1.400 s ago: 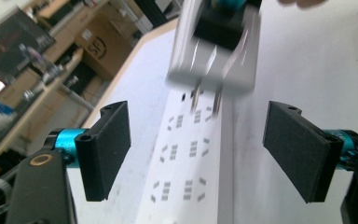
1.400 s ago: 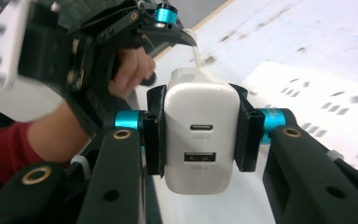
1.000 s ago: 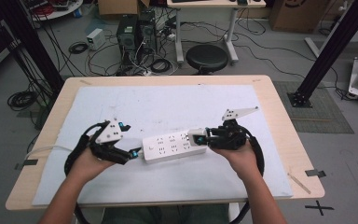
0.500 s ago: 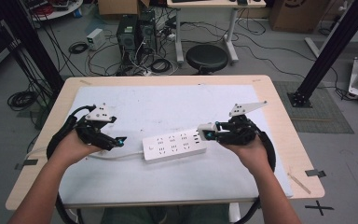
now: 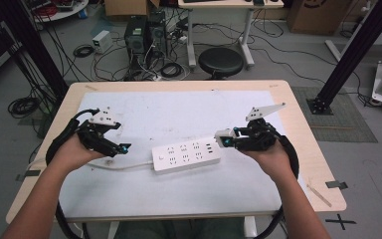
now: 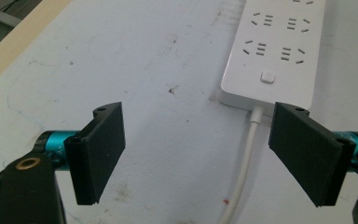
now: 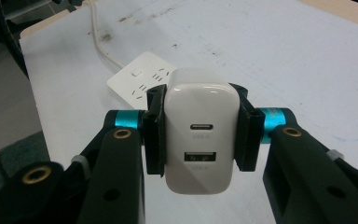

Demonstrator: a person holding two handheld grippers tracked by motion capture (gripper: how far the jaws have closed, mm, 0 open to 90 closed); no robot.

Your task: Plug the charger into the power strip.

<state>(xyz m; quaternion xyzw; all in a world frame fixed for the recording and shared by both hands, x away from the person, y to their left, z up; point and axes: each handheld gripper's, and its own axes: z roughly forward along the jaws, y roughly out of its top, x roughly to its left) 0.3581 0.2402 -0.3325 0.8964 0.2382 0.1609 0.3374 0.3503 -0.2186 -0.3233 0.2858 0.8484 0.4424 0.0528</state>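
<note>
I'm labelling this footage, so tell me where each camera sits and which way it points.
High view: above the person's side, facing forward and down at the table; both forearms show.
Left gripper view: on the left gripper, open, facing the power strip.
Right gripper view: on the right gripper, clamping a white USB charger.
All share the power strip.

White power strip (image 5: 187, 156) flat mid-table, white 2-port charger (image 7: 201, 130) held above its end
</note>
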